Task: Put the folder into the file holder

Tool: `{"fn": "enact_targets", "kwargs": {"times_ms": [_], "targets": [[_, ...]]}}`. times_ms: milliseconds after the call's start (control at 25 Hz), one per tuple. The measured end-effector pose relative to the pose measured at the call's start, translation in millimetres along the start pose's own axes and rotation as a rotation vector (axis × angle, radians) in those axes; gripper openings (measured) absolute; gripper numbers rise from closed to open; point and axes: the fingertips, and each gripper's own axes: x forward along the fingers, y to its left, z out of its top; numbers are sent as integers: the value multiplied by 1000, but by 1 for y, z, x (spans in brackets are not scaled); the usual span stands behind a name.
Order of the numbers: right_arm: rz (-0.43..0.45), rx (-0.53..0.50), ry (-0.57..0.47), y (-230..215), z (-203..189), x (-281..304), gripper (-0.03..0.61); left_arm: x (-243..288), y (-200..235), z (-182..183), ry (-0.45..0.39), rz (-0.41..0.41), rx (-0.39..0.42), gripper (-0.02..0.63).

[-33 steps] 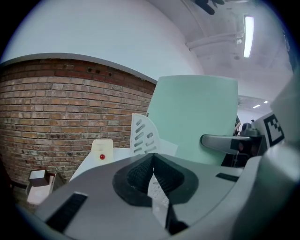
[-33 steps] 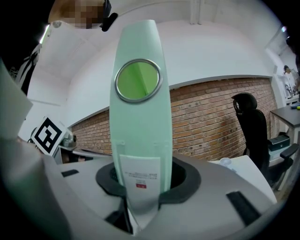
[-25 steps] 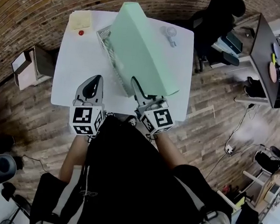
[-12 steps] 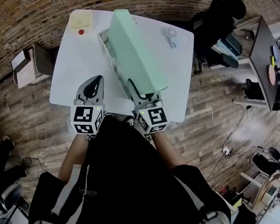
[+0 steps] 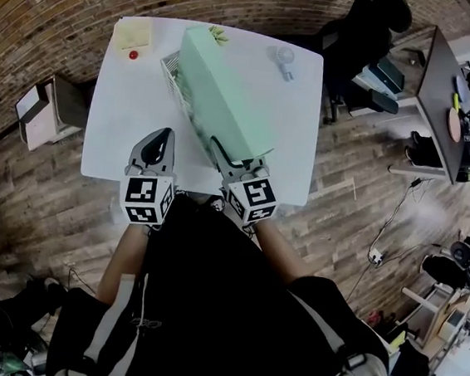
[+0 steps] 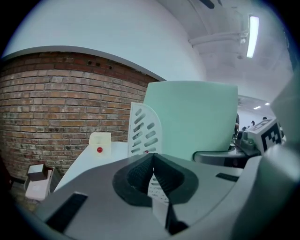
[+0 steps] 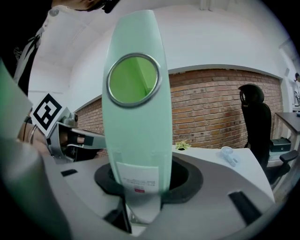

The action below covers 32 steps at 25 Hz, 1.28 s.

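Shows a mint-green folder (image 5: 224, 90) standing upright on a white table (image 5: 121, 121), running from near right to far left. Appears set in a white perforated file holder (image 5: 173, 64), with the holder's slotted wall rising just left of the folder.

Has the right gripper (image 5: 222, 152) at the folder's near end, jaws opening with the spine between them and a dark gap showing beside the spine on the right. Has the left gripper (image 5: 160, 140) near and to the left, apart from the folder and holder, jaws pressed together on nothing.

Includes a pale yellow box (image 5: 134, 35) with a red dot at the table's far left corner, a small clear object (image 5: 284, 59) toward the far right, and a small green plant (image 5: 218, 33) by the folder's far end.
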Motion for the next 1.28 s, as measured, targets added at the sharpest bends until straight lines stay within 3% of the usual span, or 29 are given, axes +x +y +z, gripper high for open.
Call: {"fn": "enact_targets", "kwargs": {"times_ms": [1280], "targets": [[-46,1,163,2,-42,15,187,-4,8,-19,36,-17,-17,23]]}}
